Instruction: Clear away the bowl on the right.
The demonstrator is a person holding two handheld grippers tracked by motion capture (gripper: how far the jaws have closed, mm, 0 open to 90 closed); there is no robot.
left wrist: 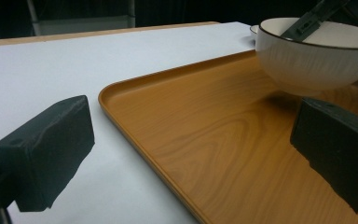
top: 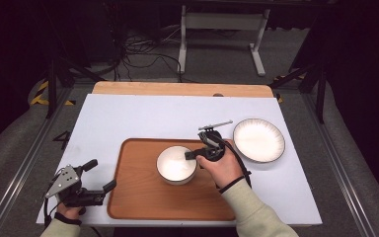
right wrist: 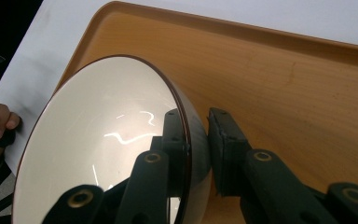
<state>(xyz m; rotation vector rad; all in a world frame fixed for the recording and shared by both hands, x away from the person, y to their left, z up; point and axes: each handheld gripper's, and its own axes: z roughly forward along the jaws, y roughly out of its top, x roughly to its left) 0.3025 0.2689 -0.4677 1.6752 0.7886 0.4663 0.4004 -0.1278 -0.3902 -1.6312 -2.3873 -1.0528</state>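
The right gripper (top: 193, 154) pinches the wall of a white bowl (top: 175, 164) at its near-right rim: in the right gripper view one jaw lies inside the bowl (right wrist: 98, 149) against its glossy inner face and the other presses on the outside, with the dark-edged rim between them. The bowl is over the middle of a wooden tray (top: 143, 197), which lies on the white worktop (top: 143, 118). In the left gripper view the bowl (left wrist: 312, 60) appears just above the tray (left wrist: 205, 140) with a shadow beneath it; whether its foot touches the wood I cannot tell. The right hand (top: 222, 168) comes in from the lower right, its cream sleeve behind it.

The left gripper (top: 100, 176) rests low at the near-left corner of the worktop, just beside the tray's left edge, held by the left hand (top: 69, 210). Its jaws are spread wide with nothing between them, one over the white surface and one over the tray.

A white plate with a dark rim (top: 259, 139) lies on the worktop to the right of the tray, apart from it.
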